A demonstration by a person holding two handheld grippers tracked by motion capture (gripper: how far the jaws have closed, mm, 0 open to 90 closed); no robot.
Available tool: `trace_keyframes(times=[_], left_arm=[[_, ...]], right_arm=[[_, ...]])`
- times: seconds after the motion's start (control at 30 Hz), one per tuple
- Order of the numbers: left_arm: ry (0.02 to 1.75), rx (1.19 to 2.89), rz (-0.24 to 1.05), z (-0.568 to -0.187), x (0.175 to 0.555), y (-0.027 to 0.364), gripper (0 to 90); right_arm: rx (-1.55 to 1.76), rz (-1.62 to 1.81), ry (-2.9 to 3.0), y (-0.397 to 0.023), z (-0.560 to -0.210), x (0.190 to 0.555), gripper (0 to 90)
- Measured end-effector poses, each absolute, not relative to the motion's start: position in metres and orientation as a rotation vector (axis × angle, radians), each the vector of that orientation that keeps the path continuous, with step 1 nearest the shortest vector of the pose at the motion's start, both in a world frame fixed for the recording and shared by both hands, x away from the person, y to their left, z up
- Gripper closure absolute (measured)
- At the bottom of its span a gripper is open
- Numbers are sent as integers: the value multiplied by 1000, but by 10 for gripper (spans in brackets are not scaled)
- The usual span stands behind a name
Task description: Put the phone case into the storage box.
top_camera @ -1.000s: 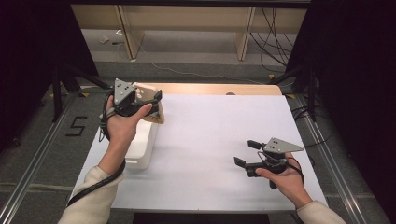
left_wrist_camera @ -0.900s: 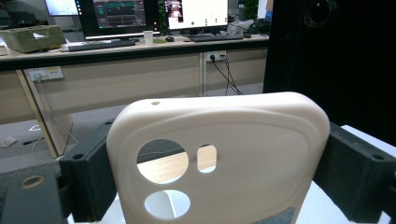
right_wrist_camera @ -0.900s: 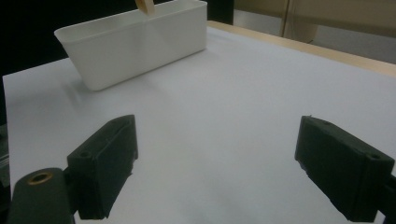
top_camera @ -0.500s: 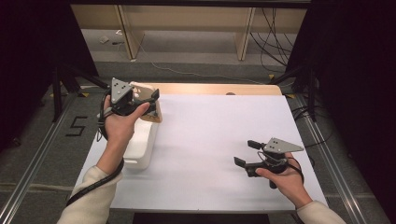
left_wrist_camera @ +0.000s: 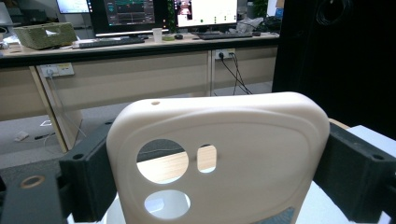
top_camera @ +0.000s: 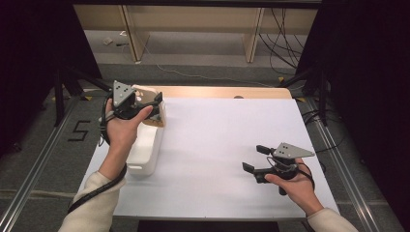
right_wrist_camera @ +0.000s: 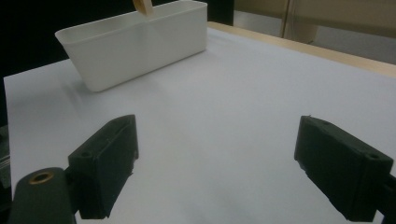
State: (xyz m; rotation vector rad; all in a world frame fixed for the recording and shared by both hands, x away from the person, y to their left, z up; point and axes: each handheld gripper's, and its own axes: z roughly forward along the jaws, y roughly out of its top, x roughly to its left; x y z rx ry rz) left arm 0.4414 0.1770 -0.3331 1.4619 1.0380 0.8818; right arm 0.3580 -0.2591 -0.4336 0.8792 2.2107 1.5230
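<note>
A: Worktop (top_camera: 227,145) first. White sheet over it, a wood strip along the far edge. Nothing lies loose on the sheet.

B: Next down, the white bin (top_camera: 145,152) at the left edge, long and open-topped. In the right gripper view (right_wrist_camera: 135,44) it stands well beyond the jaws.

A: Then the phone case (left_wrist_camera: 219,158), cream, rounded corners, with two round camera holes and a small slot cut through. The left gripper (top_camera: 150,104) has it clamped across its width, one black jaw pressed on each long edge. In the high view the case (top_camera: 157,115) hangs above the far end of the bin.

B: Right gripper (top_camera: 256,158)?

A: Low over bare sheet, well apart from the bin, jaws spread wide with nothing between them.

B: Step in hand?

A: I'd judge the case is being carried at the bin, either just lifted or about to be dropped in; I can't tell which. If it goes in, the next move calls for lowering it inside the walls, then spreading the jaws.

B: Any writing?

A: A "5" (top_camera: 81,130) taped on the floor left of the worktop. No brand on the case that I can read. The monitors behind are too small to read.
</note>
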Motion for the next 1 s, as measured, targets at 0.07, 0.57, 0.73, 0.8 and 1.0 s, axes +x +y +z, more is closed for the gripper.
trace_keyframes(times=[0.07,0.57,0.73,0.8,1.0], left_arm=[[1038,1462,883,-333,441,178,109],[1051,1468,890,-334,443,182,109],[1055,1469,893,-335,443,183,109],[1058,1466,894,-335,444,184,109],[1062,1471,897,-336,444,185,109]], right_arm=[[880,1523,2211,-259,-434,358,146],[880,1521,2213,-259,-434,358,146],[880,1521,2214,-259,-434,358,146],[880,1524,2213,-259,-434,358,146],[879,1523,2214,-259,-434,358,146]])
